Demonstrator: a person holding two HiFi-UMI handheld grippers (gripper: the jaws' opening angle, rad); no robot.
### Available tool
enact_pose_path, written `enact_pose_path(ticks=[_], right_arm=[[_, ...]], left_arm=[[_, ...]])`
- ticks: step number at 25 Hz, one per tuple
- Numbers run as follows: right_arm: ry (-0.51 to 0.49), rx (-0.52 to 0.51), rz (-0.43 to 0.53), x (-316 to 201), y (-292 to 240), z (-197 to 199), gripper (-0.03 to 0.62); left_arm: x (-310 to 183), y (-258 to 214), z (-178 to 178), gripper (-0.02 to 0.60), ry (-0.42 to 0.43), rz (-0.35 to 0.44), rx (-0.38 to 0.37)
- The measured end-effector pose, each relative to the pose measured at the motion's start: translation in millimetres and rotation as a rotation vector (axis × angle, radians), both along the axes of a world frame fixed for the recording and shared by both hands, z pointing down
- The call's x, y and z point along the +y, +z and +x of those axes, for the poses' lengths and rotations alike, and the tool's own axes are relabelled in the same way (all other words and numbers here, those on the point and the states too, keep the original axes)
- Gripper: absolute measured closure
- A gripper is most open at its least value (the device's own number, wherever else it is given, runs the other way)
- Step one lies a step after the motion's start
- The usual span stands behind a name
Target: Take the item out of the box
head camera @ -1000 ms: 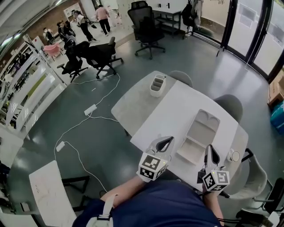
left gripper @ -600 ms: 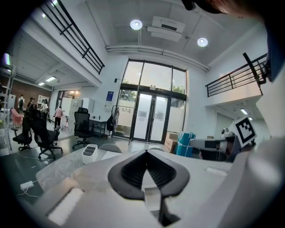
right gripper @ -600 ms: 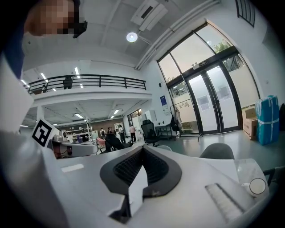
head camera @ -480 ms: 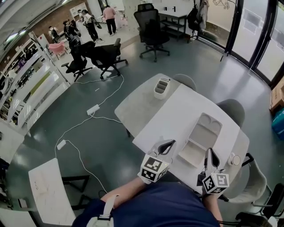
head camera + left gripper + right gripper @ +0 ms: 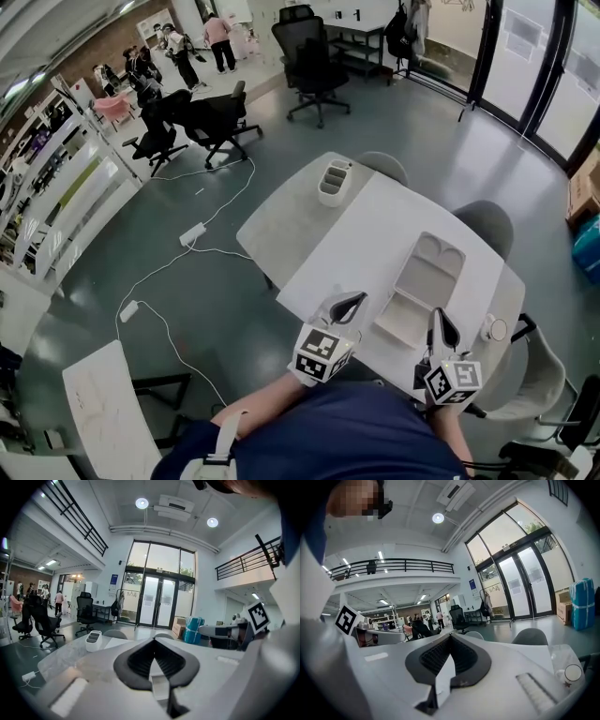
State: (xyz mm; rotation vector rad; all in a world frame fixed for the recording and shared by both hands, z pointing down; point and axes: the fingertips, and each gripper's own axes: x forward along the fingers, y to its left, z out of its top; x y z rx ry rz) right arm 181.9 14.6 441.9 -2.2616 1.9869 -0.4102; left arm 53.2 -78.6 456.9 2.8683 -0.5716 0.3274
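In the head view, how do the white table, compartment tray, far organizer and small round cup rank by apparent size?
Largest to smallest:
1. white table
2. compartment tray
3. organizer
4. small round cup
The organizer lies farther from the camera, so it may really be bigger than it looks.

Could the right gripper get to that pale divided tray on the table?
Probably yes: the pale divided tray lies just ahead of the right gripper with bare tabletop between, though its jaws are shut.
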Motion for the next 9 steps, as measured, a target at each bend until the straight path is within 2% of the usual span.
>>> enact_pose_path(ticks=[4,9], right_arm=[[-0.024,-0.002,0.01,-12.9,12.3,-5.4,0.592],[-0.182,0.039,0.066,-76.7,-0.3,-4.4,0.592]], left_arm=[[-10.6,9.1,-9.8,0.58,-0.018,0.011,-0.002],[-54.5,-6.0,-24.2,0.58,-0.181,0.07,0.037]])
